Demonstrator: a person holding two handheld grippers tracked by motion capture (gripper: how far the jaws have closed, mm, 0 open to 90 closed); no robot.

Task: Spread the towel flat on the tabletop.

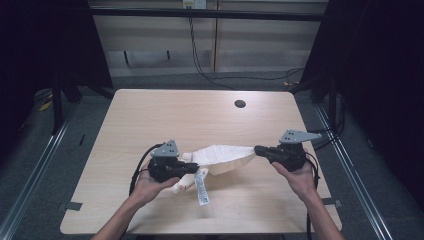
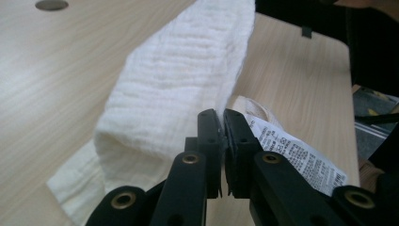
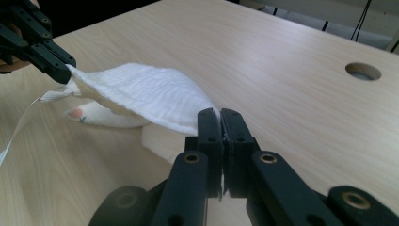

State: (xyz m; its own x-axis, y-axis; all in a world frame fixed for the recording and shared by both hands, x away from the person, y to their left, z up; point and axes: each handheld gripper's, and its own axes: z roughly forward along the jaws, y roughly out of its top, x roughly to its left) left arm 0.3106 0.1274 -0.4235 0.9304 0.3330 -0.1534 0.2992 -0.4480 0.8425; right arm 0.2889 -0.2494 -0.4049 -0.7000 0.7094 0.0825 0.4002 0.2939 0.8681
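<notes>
Both grippers, L (image 2: 221, 123) & R (image 3: 220, 123), clamped on crinkly white cloth (image 1: 222, 157) w/ label.

Crinkled white cotton cloth (image 2: 174, 80), printed paper-like label (image 2: 294, 153), matt pale wood table (image 1: 165, 112)

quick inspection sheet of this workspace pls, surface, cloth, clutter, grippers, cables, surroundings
surface: light wood table with a round hole near the far edge
job's things: white cloth stretched between the grippers, partly lifted; printed label hangs from it
clutter: nothing seen
grippers: left gripper shut on the cloth edge beside the label; right gripper shut on the opposite edge
cables: black cable loops from the left gripper; more run over the floor behind
surroundings: dark curtains at the sides, pale wall panels behind
</notes>
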